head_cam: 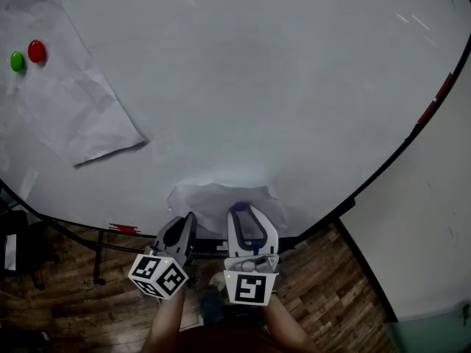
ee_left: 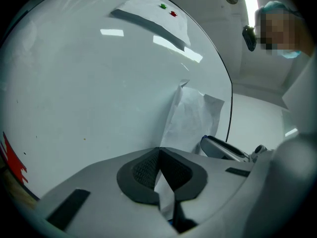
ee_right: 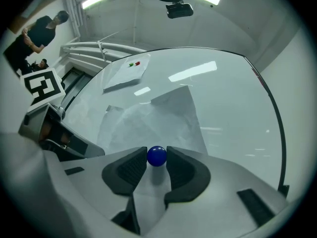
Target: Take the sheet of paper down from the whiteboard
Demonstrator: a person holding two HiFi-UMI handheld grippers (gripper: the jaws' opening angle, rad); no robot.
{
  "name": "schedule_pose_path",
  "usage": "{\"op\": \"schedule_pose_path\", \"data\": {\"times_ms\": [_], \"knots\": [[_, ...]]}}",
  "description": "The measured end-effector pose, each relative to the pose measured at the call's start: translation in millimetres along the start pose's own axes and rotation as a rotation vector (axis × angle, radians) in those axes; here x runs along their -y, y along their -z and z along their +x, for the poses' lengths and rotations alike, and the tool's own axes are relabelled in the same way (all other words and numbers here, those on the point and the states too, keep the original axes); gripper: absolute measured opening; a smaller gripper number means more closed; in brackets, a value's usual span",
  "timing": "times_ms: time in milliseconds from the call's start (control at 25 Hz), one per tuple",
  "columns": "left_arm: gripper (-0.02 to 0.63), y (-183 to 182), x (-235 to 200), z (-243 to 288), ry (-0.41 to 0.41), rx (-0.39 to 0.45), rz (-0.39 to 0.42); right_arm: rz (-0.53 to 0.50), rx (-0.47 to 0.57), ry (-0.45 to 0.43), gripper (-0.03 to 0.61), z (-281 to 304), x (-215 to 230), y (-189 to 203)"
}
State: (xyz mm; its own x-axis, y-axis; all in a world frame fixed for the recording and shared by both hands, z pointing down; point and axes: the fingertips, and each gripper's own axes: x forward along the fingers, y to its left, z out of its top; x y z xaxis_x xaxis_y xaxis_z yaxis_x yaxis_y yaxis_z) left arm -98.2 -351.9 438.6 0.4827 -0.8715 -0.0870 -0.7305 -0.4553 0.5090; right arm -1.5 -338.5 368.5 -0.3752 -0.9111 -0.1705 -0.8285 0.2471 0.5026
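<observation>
— Two sheets hang on the whiteboard (head_cam: 257,72). Which one is ours?

— Not the second sheet (head_cam: 66,101) at far left. A green magnet (head_cam: 17,61) and a red magnet (head_cam: 36,51) pin it, and neither gripper is near it. Ours is the crumpled sheet of paper (head_cam: 221,195) low on the board, straight in front of both grippers.

— What is the left gripper (head_cam: 188,219) doing?

— It is clenched on the sheet's near edge. Its own view shows the paper pinched between the two dark pads (ee_left: 148,170), with the rest of the sheet standing up against the board.

— And the right gripper (head_cam: 241,212)?

— Its jaws stand either side of a blue magnet (ee_right: 157,155), and the pads touch it on both sides, so I read that as a grasp. The magnet sits on the sheet, flat to the board. I see no other magnet on this sheet.

— Which step is that?

— Unpinning, I'd say. The paper is secured, the magnet is gripped, and nothing is lifted off yet.

— What does the next move call for?

— Probably a firm pull of the magnet straight away from the board, with the left holding its pinch so the freed sheet doesn't drop. After that, the left can draw the paper clear.
</observation>
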Motion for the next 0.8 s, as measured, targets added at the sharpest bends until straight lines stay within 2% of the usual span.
{"op": "schedule_pose_path", "data": {"times_ms": [800], "knots": [[0.023,-12,-6,-24,-0.046,0.042,-0.053,0.023,0.016,0.030,0.135,-16,17,4]]}}
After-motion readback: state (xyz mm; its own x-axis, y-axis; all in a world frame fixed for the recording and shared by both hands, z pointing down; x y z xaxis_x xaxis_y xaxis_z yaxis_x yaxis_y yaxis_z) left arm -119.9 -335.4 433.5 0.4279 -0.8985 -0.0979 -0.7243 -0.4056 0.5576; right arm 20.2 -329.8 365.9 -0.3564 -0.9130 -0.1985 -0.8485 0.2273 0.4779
